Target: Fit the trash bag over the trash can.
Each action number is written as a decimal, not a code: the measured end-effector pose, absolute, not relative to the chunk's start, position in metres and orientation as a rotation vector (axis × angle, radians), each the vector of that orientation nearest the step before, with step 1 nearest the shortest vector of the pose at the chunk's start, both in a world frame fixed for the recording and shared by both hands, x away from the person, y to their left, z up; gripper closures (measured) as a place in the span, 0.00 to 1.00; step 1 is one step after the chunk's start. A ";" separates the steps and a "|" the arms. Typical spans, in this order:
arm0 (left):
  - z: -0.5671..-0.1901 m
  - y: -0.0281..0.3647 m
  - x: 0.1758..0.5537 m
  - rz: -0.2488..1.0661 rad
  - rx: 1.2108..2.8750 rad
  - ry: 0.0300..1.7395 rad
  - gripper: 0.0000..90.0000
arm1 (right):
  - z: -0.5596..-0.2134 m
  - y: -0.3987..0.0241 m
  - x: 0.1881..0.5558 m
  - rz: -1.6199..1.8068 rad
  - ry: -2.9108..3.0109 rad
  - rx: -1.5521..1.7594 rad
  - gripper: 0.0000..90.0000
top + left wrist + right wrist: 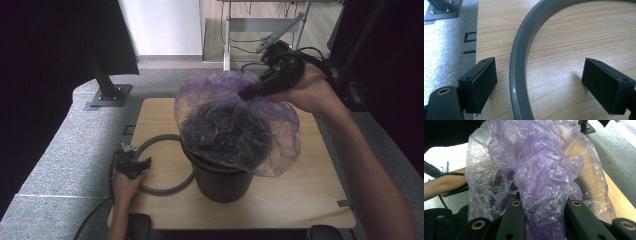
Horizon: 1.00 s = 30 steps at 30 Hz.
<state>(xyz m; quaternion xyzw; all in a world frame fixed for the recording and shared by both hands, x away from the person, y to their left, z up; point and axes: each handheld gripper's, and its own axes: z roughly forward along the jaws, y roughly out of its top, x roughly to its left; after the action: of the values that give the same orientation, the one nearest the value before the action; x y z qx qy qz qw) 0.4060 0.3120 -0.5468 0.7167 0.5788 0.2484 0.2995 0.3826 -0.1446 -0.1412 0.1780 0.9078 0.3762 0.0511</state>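
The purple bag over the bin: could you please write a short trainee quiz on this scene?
1. True or false: the right hand-held gripper is shut on the purple bag.
2. What lies between the open jaws of the left hand-held gripper? A) grey ring B) bin C) cable
3. What does the bin stand on?

Key: 1 true. 2 A, the grey ring lies flat there, untouched by the pads. 3 the wooden table.
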 end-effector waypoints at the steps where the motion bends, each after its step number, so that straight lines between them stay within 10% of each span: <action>1: -0.547 0.312 0.406 0.659 1.904 1.537 0.14 | -0.144 -0.139 0.385 1.140 2.773 0.537 0.85; 30: -0.547 0.312 0.406 0.657 1.906 1.536 0.14 | -0.226 -0.121 0.420 0.859 2.856 0.649 0.83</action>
<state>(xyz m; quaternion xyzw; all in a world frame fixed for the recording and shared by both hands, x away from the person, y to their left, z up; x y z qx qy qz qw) 0.4062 0.3120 -0.5467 0.7175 0.5785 0.2474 0.2989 0.4196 -0.1214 -0.2259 0.2123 0.9348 0.2811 0.0446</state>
